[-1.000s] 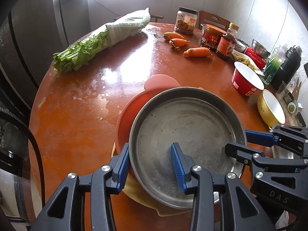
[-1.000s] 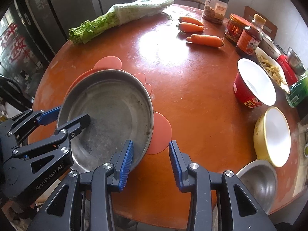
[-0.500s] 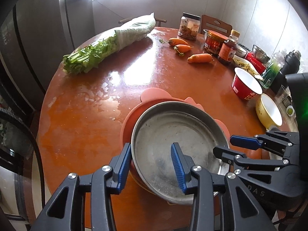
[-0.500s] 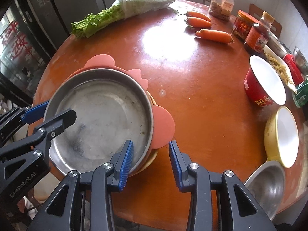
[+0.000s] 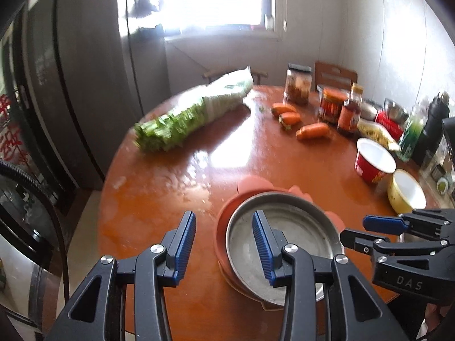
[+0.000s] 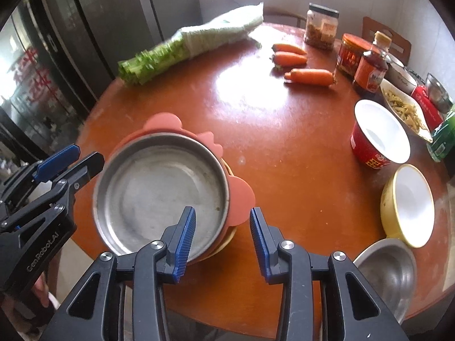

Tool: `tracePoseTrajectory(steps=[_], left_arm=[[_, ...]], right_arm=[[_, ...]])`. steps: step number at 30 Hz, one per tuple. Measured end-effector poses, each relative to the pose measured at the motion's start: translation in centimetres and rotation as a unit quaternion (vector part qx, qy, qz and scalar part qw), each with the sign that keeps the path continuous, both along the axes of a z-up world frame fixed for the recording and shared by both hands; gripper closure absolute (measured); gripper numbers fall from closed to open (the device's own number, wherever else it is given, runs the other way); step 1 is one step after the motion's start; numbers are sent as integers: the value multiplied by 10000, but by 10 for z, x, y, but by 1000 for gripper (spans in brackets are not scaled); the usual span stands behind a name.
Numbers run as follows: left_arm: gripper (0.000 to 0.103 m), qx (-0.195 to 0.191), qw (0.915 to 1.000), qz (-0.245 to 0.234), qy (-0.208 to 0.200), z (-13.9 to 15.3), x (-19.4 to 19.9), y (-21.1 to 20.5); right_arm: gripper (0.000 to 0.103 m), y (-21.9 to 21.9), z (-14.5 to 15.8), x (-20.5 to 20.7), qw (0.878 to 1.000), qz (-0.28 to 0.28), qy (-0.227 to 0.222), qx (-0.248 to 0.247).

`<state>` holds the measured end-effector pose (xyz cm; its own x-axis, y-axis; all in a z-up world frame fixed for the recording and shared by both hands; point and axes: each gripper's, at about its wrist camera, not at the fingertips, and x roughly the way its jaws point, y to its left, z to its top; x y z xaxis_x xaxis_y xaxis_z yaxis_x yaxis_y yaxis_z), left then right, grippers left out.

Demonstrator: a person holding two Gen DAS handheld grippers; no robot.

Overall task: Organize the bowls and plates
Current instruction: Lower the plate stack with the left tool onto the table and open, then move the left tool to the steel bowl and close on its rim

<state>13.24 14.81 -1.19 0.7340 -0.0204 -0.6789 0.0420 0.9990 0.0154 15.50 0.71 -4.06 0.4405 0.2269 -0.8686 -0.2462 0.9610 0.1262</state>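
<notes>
A steel plate [image 6: 159, 187] [image 5: 298, 227] lies on a pink plate with ears [image 6: 162, 122] [image 5: 250, 183], over a yellow plate [image 6: 229, 237], near the round table's [image 6: 284, 156] front edge. My left gripper [image 5: 224, 244] [image 6: 85, 156] hovers open above and left of the stack, with nothing gripped. My right gripper [image 6: 222, 236] [image 5: 355, 227] hangs open over the stack's right rim, its pads clear of it. To the right stand a red bowl [image 6: 379, 139], a yellow bowl [image 6: 409, 204] and a steel bowl [image 6: 389, 275].
Wrapped celery [image 6: 187, 45] lies at the far left of the table, with carrots [image 6: 310, 76] beyond the middle. Jars and a sauce bottle [image 6: 369, 71] crowd the far right beside a dish of food [image 6: 403, 108]. A dark fridge [image 6: 93, 28] stands to the left.
Both grippers have drawn up and back from the stack, the left one more, tilting up so that more of the room shows. The plates' rim no longer sits between their fingers.
</notes>
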Motion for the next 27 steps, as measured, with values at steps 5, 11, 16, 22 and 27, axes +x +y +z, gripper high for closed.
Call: tracePoseTrajectory(steps=[5, 11, 16, 22, 27], left_arm=[[62, -470, 9982, -114, -363, 13, -24, -1], [62, -1061, 9910, -493, -652, 23, -48, -20], [62, -1273, 9875, -818, -432, 15, -52, -50], [62, -1371, 9831, -1196, -201, -4, -54, -94], [62, -1138, 9825, -1473, -38, -15, -53, -131]], right_arm=[[48, -18, 20, -21, 9973, -106, -499, 538], [40, -49, 38, -61, 9924, -488, -799, 799], [40, -79, 50, -95, 9844, -714, -1234, 1027], [27, -118, 66, -162, 9435, -1170, -3009, 749], [21, -114, 53, -186, 9354, -1227, -3274, -521]])
